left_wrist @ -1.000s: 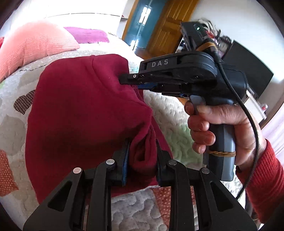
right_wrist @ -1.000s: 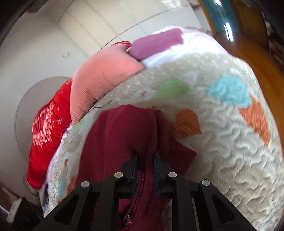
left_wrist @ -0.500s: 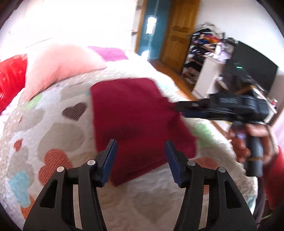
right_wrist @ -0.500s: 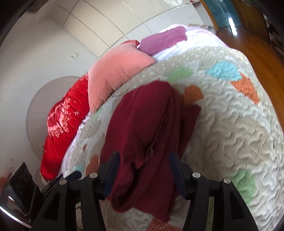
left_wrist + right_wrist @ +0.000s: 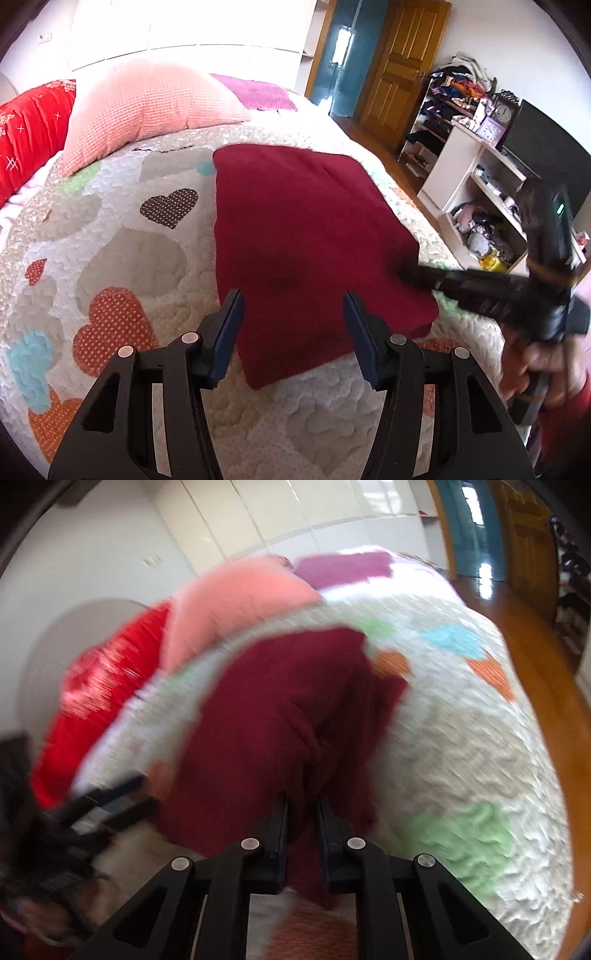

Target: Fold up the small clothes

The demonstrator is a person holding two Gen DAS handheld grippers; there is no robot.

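While nipping maroon garment (image 5: 280,716), right hand-held gripper (image 5: 301,830) closes.

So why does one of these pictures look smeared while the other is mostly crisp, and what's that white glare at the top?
Right wrist view: motion blur smears the quilt, pillows and dark red garment. Left wrist view: sharp on the garment, but the right gripper is blurred, and the wall behind the pink pillow is blown out white. Both views bulge from the fisheye lens.
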